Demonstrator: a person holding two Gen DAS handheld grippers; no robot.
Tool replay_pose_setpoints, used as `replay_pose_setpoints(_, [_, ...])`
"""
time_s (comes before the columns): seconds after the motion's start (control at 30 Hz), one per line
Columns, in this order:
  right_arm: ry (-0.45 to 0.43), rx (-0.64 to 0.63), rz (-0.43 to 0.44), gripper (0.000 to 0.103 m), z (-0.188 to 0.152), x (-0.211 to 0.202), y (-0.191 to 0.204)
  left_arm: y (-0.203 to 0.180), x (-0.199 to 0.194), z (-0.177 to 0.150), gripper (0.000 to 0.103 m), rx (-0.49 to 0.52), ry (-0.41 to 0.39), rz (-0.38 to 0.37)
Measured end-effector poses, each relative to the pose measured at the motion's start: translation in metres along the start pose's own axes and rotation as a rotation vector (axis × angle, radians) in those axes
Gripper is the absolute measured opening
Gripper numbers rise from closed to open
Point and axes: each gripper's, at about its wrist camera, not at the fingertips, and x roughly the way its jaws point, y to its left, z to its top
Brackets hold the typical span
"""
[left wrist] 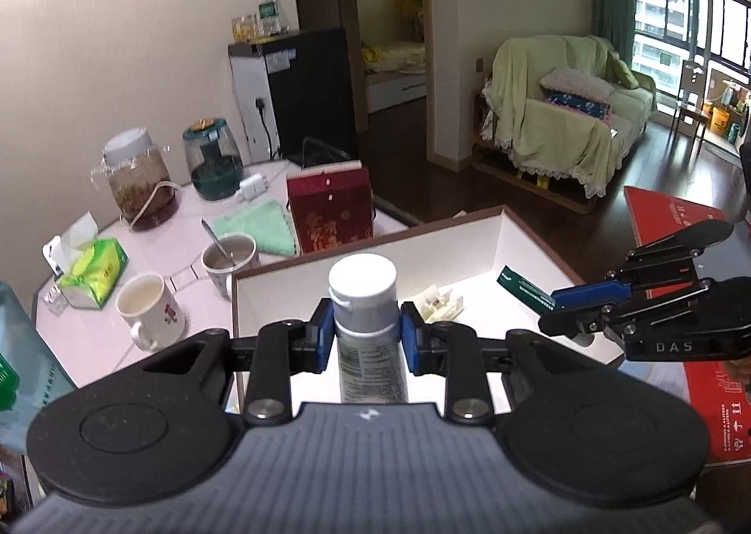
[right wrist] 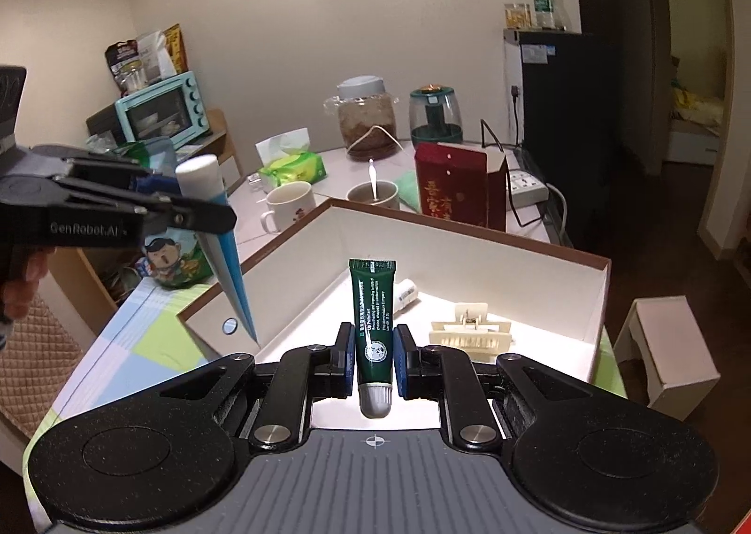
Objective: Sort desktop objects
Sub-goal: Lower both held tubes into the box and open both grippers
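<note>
I had the left gripper point(left wrist: 362, 339) clamped on the white-capped tube point(left wrist: 368, 327), cap at 12 o'clock. The right gripper point(right wrist: 373, 362) was clamped on the green tube point(right wrist: 373, 313), its long axis upright with the cap at 6 o'clock. Both hung above the white box point(right wrist: 469, 252), so I judged release straight down.

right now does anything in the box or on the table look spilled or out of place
Nothing spilled. The box holds only a clip and a small white tube, both lying flat. The left claw grips a white-capped tube; the right claw holds a green tube cap-down.

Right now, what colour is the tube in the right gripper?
Dark green tube with a grey cap, clearest in the right wrist view.
</note>
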Motion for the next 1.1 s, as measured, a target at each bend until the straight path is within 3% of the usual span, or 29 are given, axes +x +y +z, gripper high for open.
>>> replay_pose_setpoints(0.3, [0.066,0.079,-0.012,0.015,0.001,0.046,-0.012,0.015,0.051,-0.013,0.025,-0.066,0.129,0.037])
replay_pose_setpoints(0.57, [0.17,0.168,-0.016,0.015,0.002,0.092,-0.025,0.024,0.103,-0.021,0.025,-0.061,0.243,0.075])
replay_pose_setpoints(1.1, [0.261,0.213,-0.03,0.015,0.013,0.13,-0.04,0.038,0.16,-0.02,0.025,-0.084,0.325,0.088])
